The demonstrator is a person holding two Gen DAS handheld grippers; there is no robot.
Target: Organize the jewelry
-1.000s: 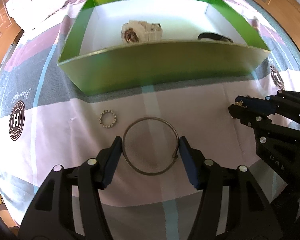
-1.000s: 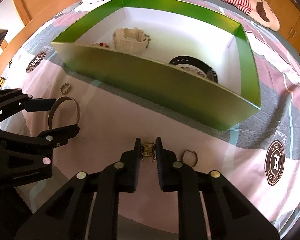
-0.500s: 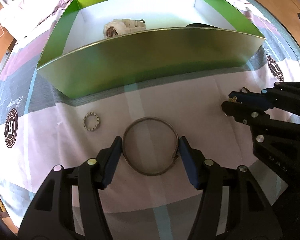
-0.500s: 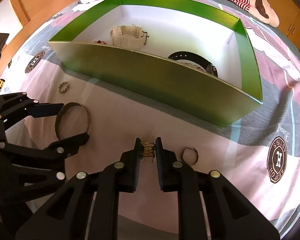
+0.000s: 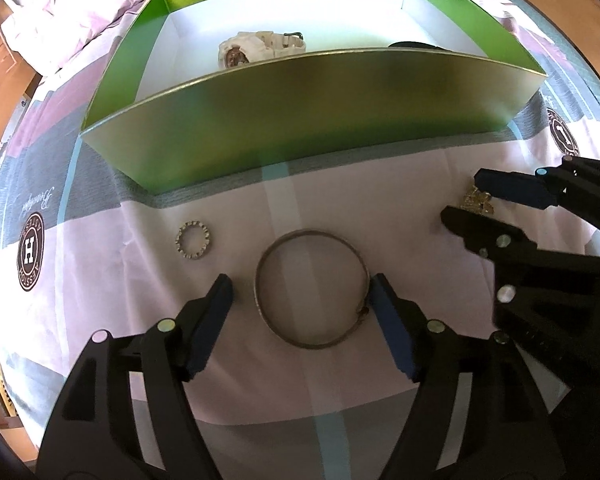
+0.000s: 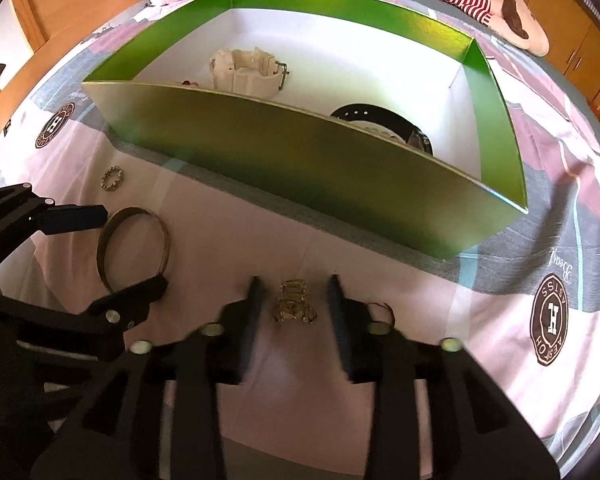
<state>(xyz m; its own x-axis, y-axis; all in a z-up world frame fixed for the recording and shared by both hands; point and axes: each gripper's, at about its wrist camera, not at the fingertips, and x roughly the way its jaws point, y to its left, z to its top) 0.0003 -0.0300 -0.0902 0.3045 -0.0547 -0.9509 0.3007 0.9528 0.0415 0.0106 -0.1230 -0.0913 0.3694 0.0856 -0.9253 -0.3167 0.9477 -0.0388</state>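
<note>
- My left claw [image 5: 300,304] stands wide around the metal bangle [image 5: 311,288], which lies flat on the bed sheet [image 5: 380,200]. Its jaws have just been opening: the right pad touches the bangle near its clasp or sits a hair off, I can't tell which; the left pad stands clear. Nothing is held.
- My right claw [image 6: 294,308] has just been opening too. The small gold clip [image 6: 294,307] lies loose on the sheet between its parted fingers, gripped by neither.
- To do this well, I'd centre the left claw on the bangle so both pads meet its rim together, then close gently; a thin hoop may tilt or slip off-centre.
- I'd square the right claw over the clip, away from the little ring [image 6: 380,310] just beside my right finger.
- The green box [image 5: 308,120] sits just beyond, already holding a white watch [image 5: 256,50]; I judge its near wall needs a clear lift.
- The toothed ring [image 5: 194,240] waits near the bangle.
</note>
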